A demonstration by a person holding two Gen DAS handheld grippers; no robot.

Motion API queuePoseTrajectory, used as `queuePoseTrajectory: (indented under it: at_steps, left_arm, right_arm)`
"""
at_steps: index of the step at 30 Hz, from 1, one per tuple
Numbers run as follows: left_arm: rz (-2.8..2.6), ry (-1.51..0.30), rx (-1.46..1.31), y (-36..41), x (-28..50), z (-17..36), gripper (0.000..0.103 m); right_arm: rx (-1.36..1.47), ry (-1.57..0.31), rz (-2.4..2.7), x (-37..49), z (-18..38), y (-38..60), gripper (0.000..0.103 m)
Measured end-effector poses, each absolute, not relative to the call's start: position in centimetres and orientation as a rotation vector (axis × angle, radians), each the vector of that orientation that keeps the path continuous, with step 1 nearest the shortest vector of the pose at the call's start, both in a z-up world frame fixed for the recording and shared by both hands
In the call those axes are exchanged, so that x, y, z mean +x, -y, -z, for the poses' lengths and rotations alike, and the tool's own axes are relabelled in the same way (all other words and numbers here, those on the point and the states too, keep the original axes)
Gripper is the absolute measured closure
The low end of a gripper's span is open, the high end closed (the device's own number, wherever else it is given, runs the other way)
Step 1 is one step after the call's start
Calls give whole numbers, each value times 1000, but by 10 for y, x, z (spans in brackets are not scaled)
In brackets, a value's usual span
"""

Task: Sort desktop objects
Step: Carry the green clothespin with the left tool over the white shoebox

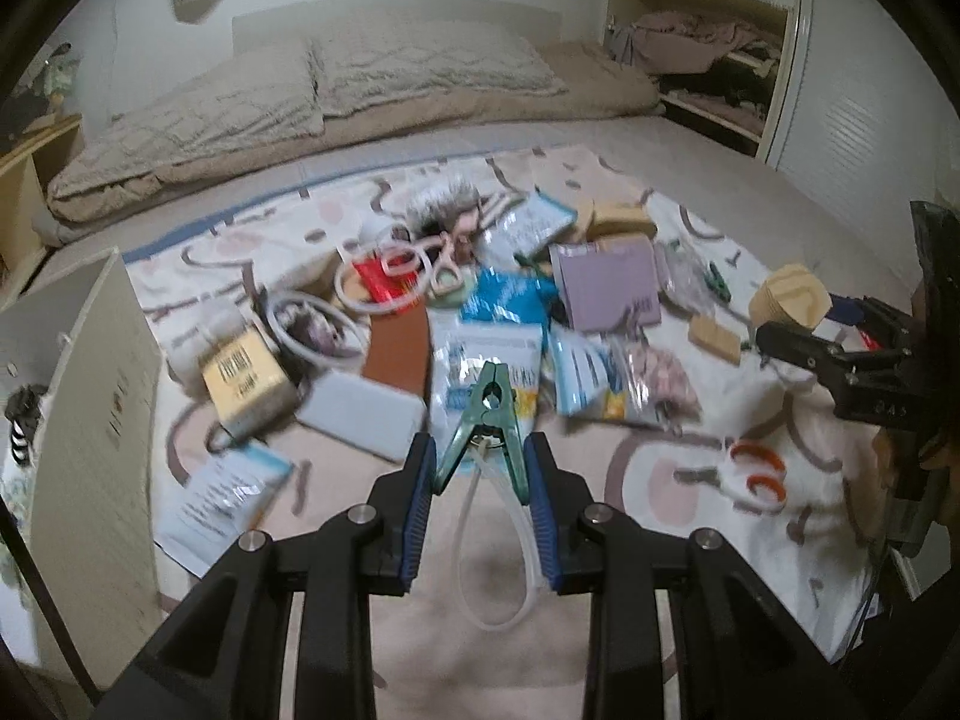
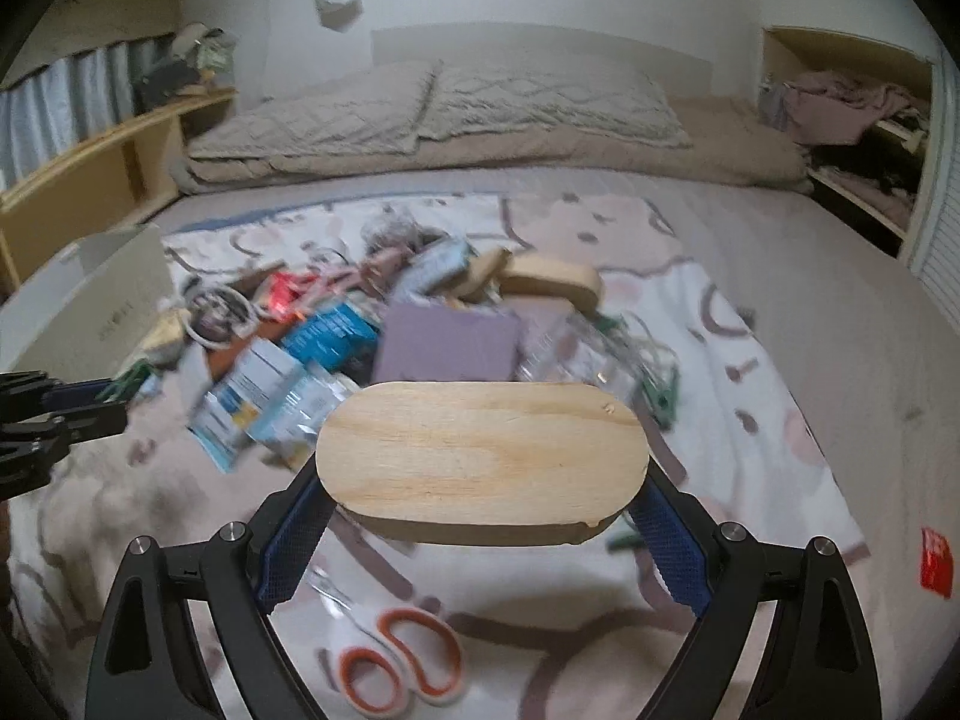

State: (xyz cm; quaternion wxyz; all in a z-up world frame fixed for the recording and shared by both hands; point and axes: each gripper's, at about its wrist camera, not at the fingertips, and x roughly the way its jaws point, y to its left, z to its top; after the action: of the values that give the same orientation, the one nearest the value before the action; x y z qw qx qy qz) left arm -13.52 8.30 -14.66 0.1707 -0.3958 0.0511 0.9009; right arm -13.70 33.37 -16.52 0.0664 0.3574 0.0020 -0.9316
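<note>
My left gripper [image 1: 480, 456] is shut on a green clothes peg [image 1: 487, 420] with a clear loop of cord hanging under it, held above the patterned blanket [image 1: 660, 480]. My right gripper [image 2: 480, 498] is shut on an oval wooden block [image 2: 483, 456], held flat above the blanket; it also shows at the right edge of the left wrist view [image 1: 852, 354]. A heap of objects lies ahead: blue-white packets [image 1: 510, 300], a purple box [image 1: 606, 282], a yellow box [image 1: 243, 375], a white power bank [image 1: 360, 414], wooden blocks [image 1: 792, 300].
White-and-orange scissors [image 2: 396, 660] lie on the blanket under my right gripper, also seen in the left wrist view [image 1: 753, 474]. A white open box [image 1: 90, 372] stands at the left. Pillows and a folded duvet [image 1: 300, 96] lie behind. A red item [image 2: 936, 567] lies at the right.
</note>
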Motion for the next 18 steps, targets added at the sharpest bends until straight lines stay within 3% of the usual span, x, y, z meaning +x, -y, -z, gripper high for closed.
queuePoseTrajectory:
  at_steps: [18]
  left_arm:
    - [-2727, -114, -991, -51, -140, 69, 73]
  right_arm:
    - [783, -310, 2722, -145, 82, -255, 9]
